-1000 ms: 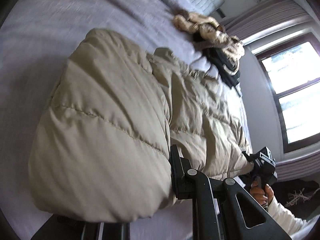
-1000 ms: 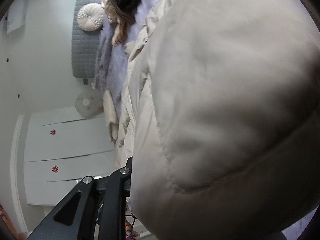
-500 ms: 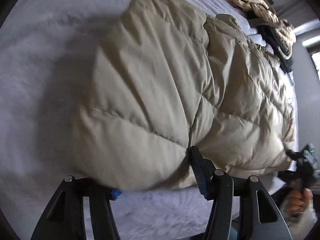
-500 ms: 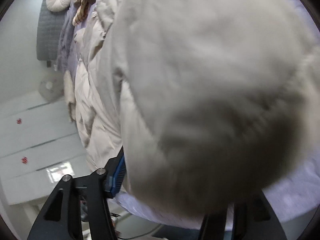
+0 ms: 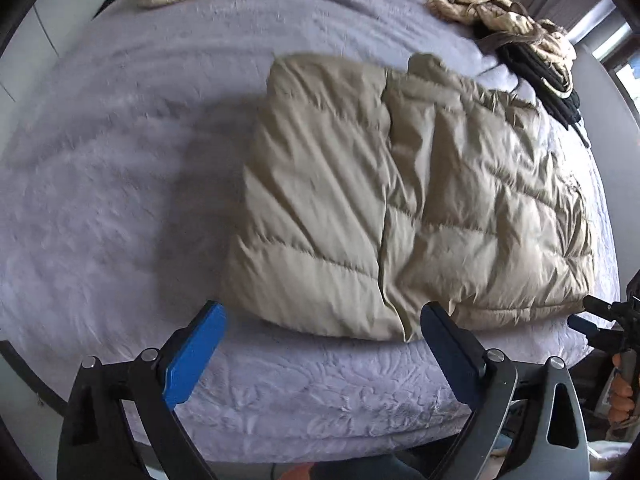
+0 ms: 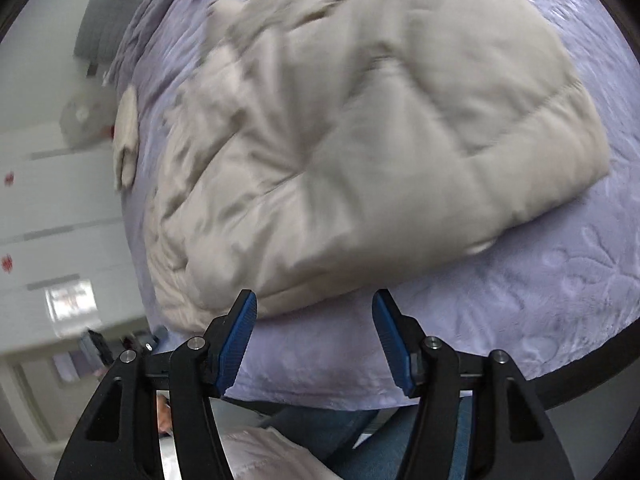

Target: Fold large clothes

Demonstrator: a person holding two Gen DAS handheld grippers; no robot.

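Puffer jacket [image 5: 408,200] released – left gripper [image 5: 320,344], right gripper [image 6: 314,336] just opened, empty.

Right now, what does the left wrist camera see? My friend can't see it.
A puffy beige coat lies folded on a lilac bed. The left gripper hangs over the near edge, its blue jaws wide open and empty. More clothes sit crumpled at the far side.

Daylight enters from a window [image 5: 624,64] at the upper right of the left wrist view, overexposed there. Illumination is soft and even. Fisheye distortion curves all edges; dark vignetting frames both views. Motion blur smears the right wrist view.
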